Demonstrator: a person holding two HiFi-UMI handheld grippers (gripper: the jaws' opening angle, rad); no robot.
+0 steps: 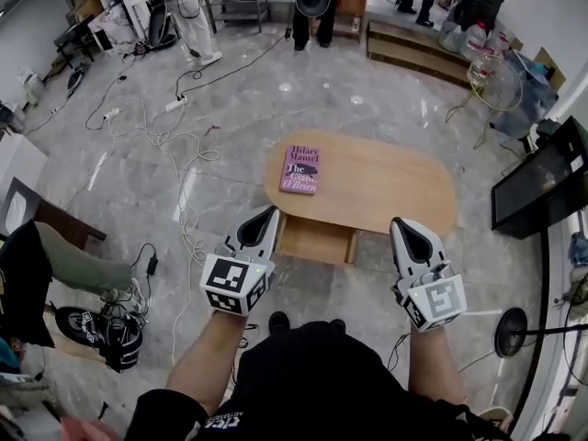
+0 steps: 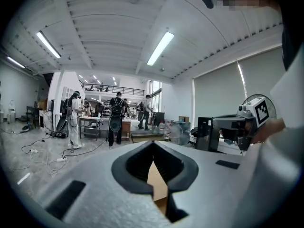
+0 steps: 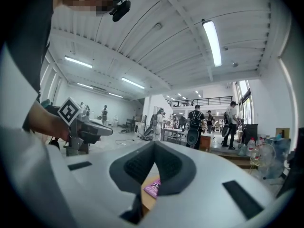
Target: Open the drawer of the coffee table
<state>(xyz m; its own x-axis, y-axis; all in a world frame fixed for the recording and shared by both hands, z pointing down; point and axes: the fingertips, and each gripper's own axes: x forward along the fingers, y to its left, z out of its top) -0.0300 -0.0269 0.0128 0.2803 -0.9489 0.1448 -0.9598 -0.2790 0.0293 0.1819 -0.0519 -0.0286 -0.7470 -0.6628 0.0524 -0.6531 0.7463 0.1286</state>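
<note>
At four o'clock beside the left tongs (image 1: 270, 213), the drawer (image 1: 317, 240) juts from the bench (image 1: 386, 186), long axis three-to-nine. The right tongs (image 1: 399, 224) sit farther off; both pairs closed, empty

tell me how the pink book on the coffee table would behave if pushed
The pink book lies flat on the wooden coffee table, so it would probably slide, not tip or roll. It looks like a thin paperback: likely light, and may flex if lifted by one edge.

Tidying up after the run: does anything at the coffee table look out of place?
Only the drawer, which juts open at the near side of the coffee table. The book lies flat on top.
</note>
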